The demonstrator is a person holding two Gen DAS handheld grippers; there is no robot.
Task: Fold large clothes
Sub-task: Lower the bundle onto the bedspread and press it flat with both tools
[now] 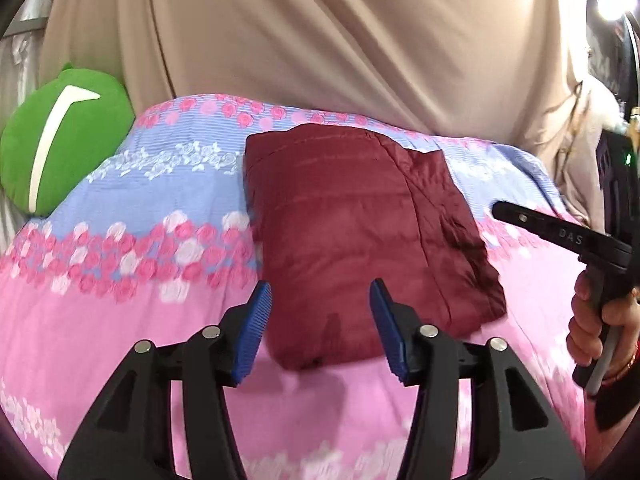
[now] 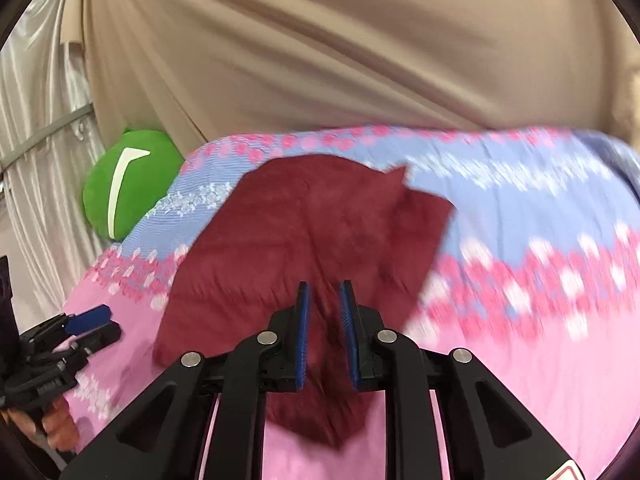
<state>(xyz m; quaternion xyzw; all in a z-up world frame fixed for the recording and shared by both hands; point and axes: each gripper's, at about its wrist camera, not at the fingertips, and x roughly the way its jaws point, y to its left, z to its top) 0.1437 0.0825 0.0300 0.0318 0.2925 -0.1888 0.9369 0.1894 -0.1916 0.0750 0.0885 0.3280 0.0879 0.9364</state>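
Observation:
A dark red padded garment [image 1: 360, 232] lies folded into a compact block on a pink and blue floral bedspread [image 1: 140, 248]. My left gripper [image 1: 320, 308] is open and empty, just above the garment's near edge. It also shows at the left of the right wrist view [image 2: 92, 320]. My right gripper [image 2: 323, 300] hovers over the garment [image 2: 304, 240] with its jaws a narrow gap apart and nothing between them. The right gripper's body shows at the right edge of the left wrist view [image 1: 560, 232], held by a hand.
A green plush cushion [image 1: 60, 152] with a white stripe sits at the bed's far left corner [image 2: 128, 180]. A beige curtain [image 1: 320, 32] hangs behind the bed. Pale drapes [image 2: 36, 120] hang at the left. A bright lamp [image 1: 616, 0] shines at the upper right.

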